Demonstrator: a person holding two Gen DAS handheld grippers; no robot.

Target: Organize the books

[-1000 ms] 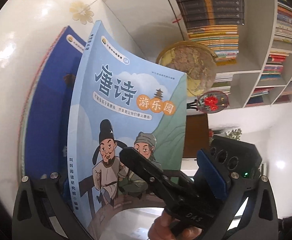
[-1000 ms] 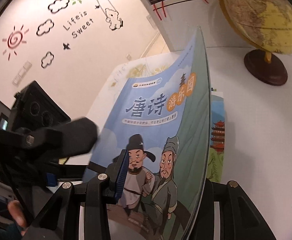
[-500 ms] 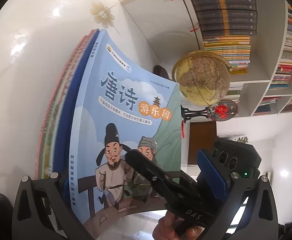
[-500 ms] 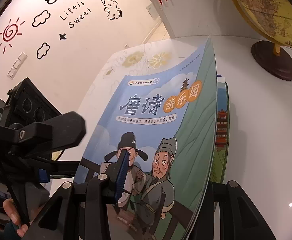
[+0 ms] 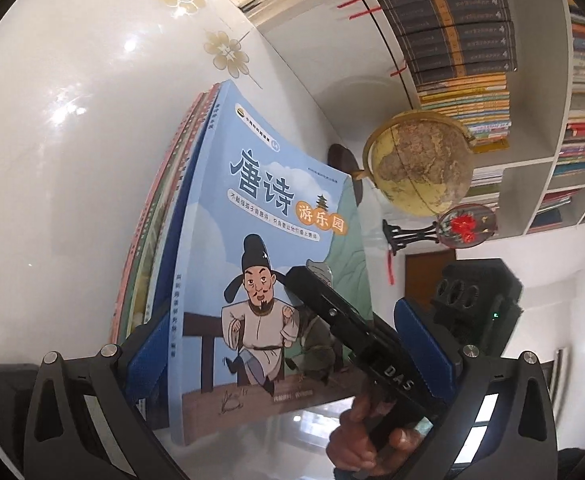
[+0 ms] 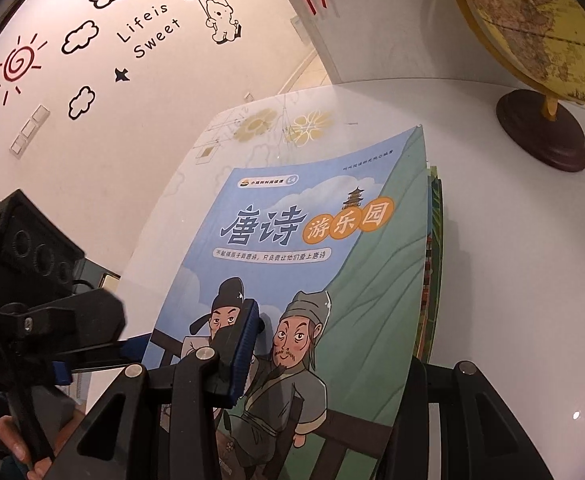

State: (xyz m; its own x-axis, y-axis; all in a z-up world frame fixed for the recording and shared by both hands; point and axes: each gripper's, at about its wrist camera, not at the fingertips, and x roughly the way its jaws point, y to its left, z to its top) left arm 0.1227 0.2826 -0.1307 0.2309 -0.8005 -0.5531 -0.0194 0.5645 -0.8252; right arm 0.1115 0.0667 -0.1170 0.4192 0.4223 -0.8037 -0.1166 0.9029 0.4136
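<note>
A: Book [image 6: 324,280] position? 
B: On the stack [image 5: 160,216] on the worktop [image 6: 512,280], long axis running away from the right claw [image 6: 324,372], which pinches its near edge. 
A: Left claw [image 5: 292,356]? 
B: Spread, straddling the stack.

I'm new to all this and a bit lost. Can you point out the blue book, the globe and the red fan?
blue book [image 6: 292,248]: right wrist view, on its front cover.
globe [image 5: 420,168]: left wrist view, on the sphere.
red fan [image 5: 466,225]: left wrist view, on its flower face.

One blue-covered cartoon poetry book [image 5: 276,248] atop several thin stacked books [image 5: 160,216]; one yellowed round globe [image 5: 420,168]; two black tools.
</note>
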